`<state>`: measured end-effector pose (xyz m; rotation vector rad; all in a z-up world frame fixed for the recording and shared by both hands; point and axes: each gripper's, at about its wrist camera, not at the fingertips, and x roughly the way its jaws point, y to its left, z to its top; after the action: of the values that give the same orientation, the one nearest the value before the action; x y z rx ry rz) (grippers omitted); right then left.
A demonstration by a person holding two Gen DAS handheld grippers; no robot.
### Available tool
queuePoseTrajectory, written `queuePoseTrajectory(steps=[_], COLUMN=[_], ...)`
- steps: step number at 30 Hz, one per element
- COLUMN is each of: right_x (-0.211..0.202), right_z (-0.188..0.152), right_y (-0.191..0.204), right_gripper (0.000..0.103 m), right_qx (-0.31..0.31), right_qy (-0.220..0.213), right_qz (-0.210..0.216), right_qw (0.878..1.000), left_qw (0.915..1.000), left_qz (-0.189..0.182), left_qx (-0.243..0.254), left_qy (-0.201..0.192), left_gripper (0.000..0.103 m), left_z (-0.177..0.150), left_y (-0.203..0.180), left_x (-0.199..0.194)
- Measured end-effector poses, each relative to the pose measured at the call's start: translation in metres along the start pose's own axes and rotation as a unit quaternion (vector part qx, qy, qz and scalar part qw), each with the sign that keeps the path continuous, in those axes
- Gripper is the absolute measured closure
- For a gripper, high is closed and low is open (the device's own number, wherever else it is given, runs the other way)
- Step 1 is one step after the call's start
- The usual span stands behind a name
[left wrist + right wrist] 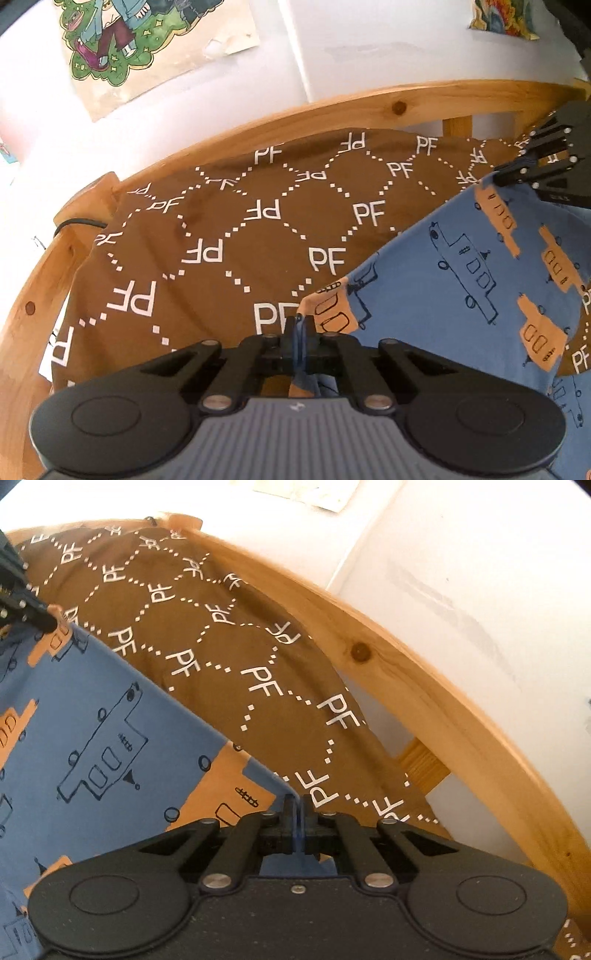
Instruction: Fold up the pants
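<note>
The pants (461, 280) are blue with orange and outlined boat prints. They hang stretched above a brown bed cover (221, 236) printed with white "PF" letters. My left gripper (300, 325) is shut on one corner of the pants. My right gripper (297, 805) is shut on the other corner; it also shows in the left wrist view (502, 177) at the upper right. The pants (92, 731) fill the left of the right wrist view, and the left gripper (50, 622) shows at the upper left there. The edge between both grippers is taut.
A wooden bed frame (332, 110) curves around the brown cover (258, 664), with the rail (424, 686) on the right side. White walls stand behind, with a cartoon poster (122, 40) and another picture (502, 18).
</note>
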<state>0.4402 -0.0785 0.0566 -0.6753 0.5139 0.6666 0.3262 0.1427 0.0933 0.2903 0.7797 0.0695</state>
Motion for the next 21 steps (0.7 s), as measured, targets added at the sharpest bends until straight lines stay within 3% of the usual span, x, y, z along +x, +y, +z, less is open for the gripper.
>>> queuePoseTrajectory(steps=[6,13,18,21], right_x=[-0.028,-0.107,-0.166,-0.197], right_z=[-0.009,-0.046,-0.089,-0.115], right_y=[0.017,0.038,0.064,0.083], right_gripper=[0.103,0.103,0.103,0.103], right_qx=[-0.016,-0.017,-0.016,-0.014], right_qy=[-0.034,-0.105,-0.127,-0.123], right_qz=[-0.035,-0.044,-0.023,-0.003], right_qw=[0.999,0.993,0.992,0.992], left_qw=[0.9993,0.9917,0.9743,0.9633], left_qz=[0.008,-0.016,-0.015,-0.019], left_qx=[0.024,0.072,0.160,0.212], left_qy=[-0.027,-0.105,-0.157,-0.164], left_gripper=[0.101,0.101,0.101,0.101], left_z=[-0.006,-0.029,-0.056,-0.077], left_y=[-0.008,-0.018,-0.045,-0.062], left_x=[-0.016,-0.062,-0.100,-0.113])
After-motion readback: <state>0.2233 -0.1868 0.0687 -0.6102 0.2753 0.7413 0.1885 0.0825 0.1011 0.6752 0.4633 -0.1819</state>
